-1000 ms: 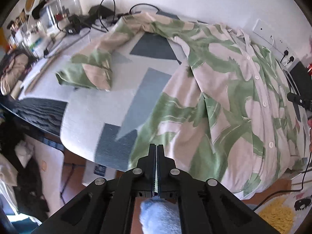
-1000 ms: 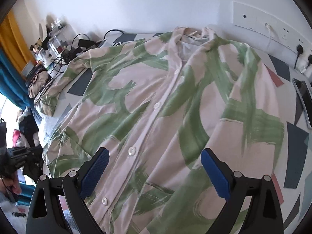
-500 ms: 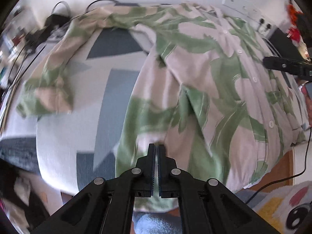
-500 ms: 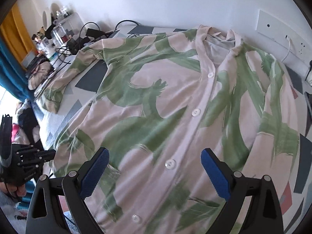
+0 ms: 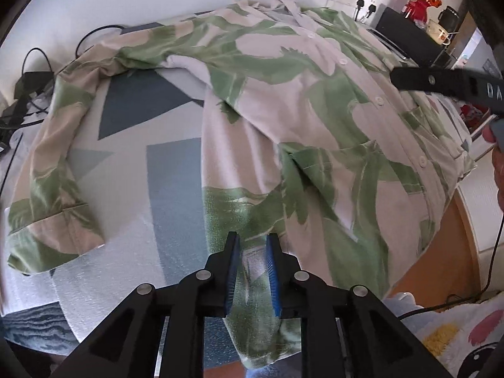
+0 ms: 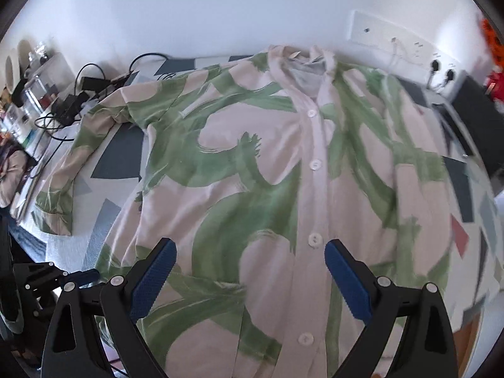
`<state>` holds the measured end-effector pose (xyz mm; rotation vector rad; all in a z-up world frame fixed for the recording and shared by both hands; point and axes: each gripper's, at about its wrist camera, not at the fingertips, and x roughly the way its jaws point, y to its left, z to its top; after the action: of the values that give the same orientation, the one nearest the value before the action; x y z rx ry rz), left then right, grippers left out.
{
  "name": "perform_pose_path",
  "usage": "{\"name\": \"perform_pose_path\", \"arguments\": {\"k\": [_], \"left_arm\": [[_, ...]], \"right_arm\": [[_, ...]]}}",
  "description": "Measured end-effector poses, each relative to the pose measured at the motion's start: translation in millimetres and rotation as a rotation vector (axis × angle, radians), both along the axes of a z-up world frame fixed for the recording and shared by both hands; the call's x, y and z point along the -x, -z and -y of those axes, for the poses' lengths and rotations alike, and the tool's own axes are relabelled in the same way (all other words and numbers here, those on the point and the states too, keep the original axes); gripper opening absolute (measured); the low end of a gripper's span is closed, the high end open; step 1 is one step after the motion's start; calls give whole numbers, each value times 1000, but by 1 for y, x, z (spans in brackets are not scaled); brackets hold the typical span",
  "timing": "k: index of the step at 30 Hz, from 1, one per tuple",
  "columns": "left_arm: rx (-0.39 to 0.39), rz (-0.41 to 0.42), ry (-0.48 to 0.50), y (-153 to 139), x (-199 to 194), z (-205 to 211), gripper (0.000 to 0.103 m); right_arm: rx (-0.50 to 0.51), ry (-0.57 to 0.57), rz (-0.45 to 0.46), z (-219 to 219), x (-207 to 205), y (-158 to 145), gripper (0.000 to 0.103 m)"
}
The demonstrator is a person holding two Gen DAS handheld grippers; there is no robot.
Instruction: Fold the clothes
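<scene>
My left claw (image 5: 252, 245) points steeply down at the near hem of the shirt (image 5: 315, 119); its jaws have just been opening and now stand a narrow gap apart, with the hanging hem cloth between the blue pads (image 5: 232, 278), though I cannot tell whether they press on it. My right claw (image 6: 249, 252) hangs over the lower front of the shirt (image 6: 239, 189) with its jaws spread wide and nothing between them; in my left view it shows as a dark bar (image 5: 441, 80) at the right edge. The shirt lies spread face up on the bed (image 5: 170, 170), buttoned down the front. Its long axis runs from the hem, which droops over the near edge of the bed by my claws, away to the collar (image 6: 310, 63), which points at the white wall (image 6: 220, 9). The row of white buttons (image 6: 315, 163) follows that line. One long sleeve (image 5: 60, 163) reaches out to the left from the shoulder, bends, and comes back toward the near edge, its cuff lying flat on the cover. The cloth is pale pinkish cream with broad green brush-stroke leaves, and it is creased, with a raised fold (image 5: 302, 163) on the side panel just beyond my left claw. The bed cover under it is white with grey-blue triangles and blocks. Beyond the sleeve, dark cables (image 6: 78, 94) lie by the wall.
</scene>
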<state>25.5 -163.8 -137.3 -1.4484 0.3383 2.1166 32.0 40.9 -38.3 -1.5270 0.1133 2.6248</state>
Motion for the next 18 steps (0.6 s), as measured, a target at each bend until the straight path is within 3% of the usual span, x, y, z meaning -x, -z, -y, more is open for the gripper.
{"name": "perform_pose_path", "arguments": {"k": [9,10,11,18], "left_arm": [[-13,-56,-22,6,-13,-20,15],[-19,-62,-26,6,-15,-21,8],[-31,-63,-39,5,-17,-20,4],[-100,-52,-209,-4,-18,-1,2]], "right_arm": [[-37,9,23,-26,-9,11,96],[-46,-9,22,-28,-10,11,96],[-58,-31,21,-28,-10,11,96],[-24,-107,58,-46,-7,29,96]]}}
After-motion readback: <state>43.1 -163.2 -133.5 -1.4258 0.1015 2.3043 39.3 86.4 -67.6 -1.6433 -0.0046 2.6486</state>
